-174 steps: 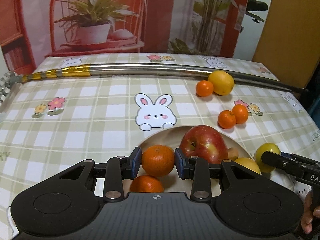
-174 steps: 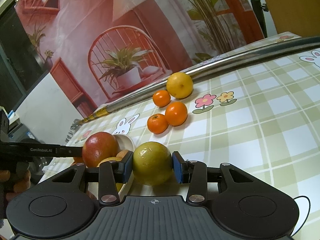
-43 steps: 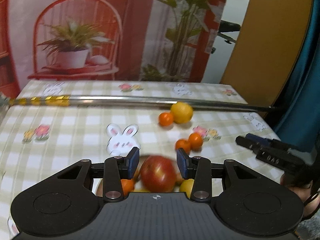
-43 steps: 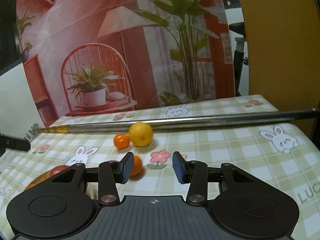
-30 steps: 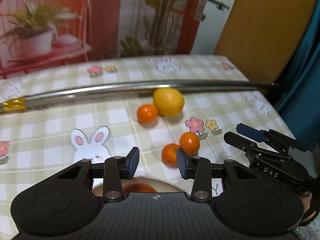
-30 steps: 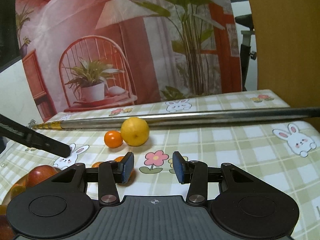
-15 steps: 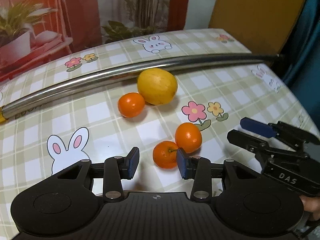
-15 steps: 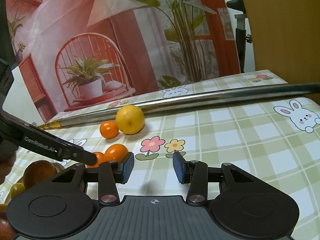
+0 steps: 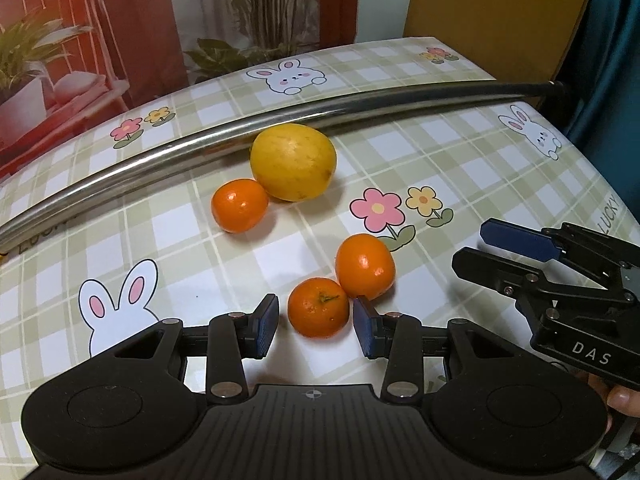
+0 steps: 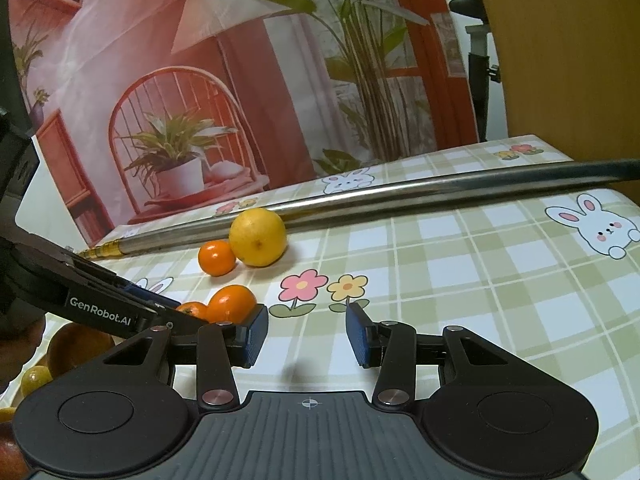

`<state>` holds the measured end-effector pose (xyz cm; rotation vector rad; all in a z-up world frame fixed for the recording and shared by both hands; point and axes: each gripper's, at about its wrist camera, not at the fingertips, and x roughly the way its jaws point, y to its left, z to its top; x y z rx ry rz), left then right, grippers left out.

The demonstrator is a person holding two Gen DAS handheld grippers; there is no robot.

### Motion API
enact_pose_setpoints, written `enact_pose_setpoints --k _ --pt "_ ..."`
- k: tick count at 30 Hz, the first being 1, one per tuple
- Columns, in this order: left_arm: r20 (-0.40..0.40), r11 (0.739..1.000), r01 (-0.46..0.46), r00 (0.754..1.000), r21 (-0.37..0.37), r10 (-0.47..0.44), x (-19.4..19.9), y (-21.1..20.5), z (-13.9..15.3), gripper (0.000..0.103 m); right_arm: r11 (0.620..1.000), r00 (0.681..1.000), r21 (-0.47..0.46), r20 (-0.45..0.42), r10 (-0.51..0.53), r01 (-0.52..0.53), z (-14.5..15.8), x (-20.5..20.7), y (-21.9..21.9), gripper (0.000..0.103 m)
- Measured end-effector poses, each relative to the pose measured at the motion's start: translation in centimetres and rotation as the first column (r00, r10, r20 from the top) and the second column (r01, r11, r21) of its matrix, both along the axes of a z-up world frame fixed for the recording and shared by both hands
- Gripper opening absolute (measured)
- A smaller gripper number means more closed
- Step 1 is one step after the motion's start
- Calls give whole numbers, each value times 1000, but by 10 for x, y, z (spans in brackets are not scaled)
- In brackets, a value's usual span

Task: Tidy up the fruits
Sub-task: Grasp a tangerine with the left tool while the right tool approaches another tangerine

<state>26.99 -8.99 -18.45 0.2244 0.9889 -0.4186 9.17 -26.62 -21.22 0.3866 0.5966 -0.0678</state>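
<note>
The left gripper (image 9: 315, 322) has its fingers apart, one on each side of a small tangerine (image 9: 318, 307) resting on the checked tablecloth (image 9: 460, 168); contact with the pads cannot be confirmed. A second tangerine (image 9: 365, 266) touches the first from behind. A third tangerine (image 9: 239, 205) and a yellow citrus fruit (image 9: 293, 161) lie beside the metal pole (image 9: 224, 139). The right gripper (image 10: 307, 334) is spread and empty over the cloth.
</note>
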Motion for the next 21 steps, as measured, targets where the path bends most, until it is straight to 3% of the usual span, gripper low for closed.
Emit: enact_pose_setpoints --k 4,6,12,21 --pt "4 1000 0 1000 15 0 0 -1 -2 41 1000 1000 -1 -4 2 -2 0 0 0 41" --pt "7 1000 6 1000 8 -6 -1 -1 -1 36 1000 1000 -2 -5 4 -4 0 1 0 41" --pt "30 1000 -1 1000 11 1 -6 1 2 35 1000 1000 1 -6 4 -4 -1 0 -1 41" --pt "107 999 -20 994 -38 24 -29 16 31 35 1000 999 7 -17 28 -28 2 4 4 41"
